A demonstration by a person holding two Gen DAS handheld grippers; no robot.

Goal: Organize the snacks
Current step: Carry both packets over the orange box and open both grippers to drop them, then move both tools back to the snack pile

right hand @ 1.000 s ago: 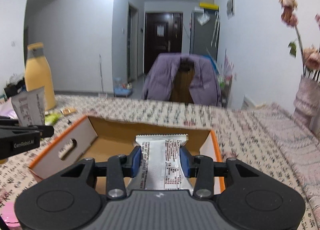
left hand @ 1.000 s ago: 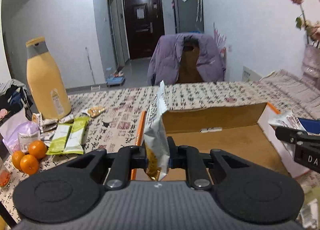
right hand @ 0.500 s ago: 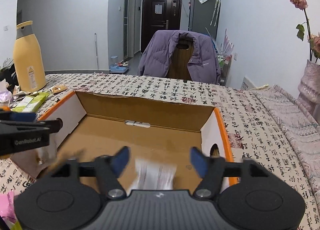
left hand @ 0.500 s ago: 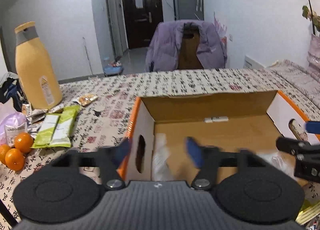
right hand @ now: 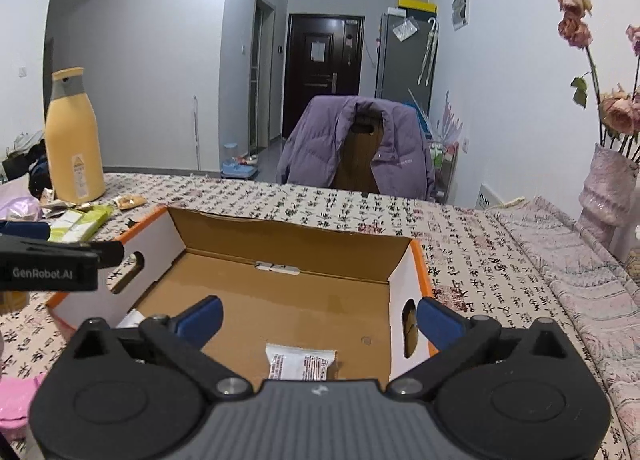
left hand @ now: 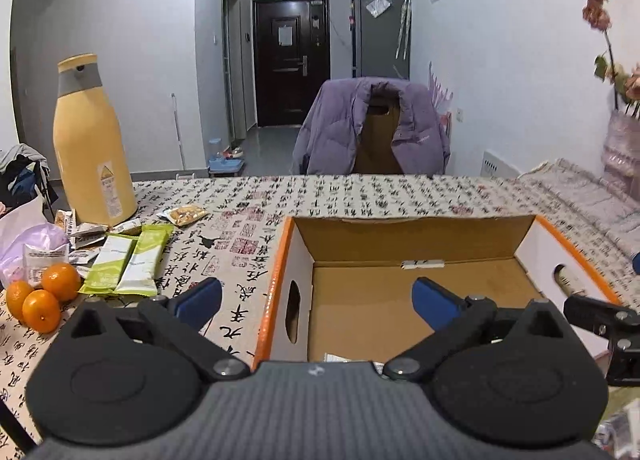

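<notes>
The box (right hand: 280, 252) sits open on the table (right hand: 480, 252). A white snack pack (right hand: 302, 364) lies flat on the box floor, near the front. Another pack (right hand: 130, 318) peeks out in the front left corner. More snacks (left hand: 128, 264) lie on the table left of the box, by the oranges (left hand: 42, 296) and the yellow bottle (left hand: 90, 147).

The left gripper (left hand: 316, 300) has just been opening. Its jaws stand wide apart, over the box's left wall, and hold nothing. The right gripper (right hand: 318, 318) has just been opening too. It is spread wide above the white pack and is empty.
</notes>
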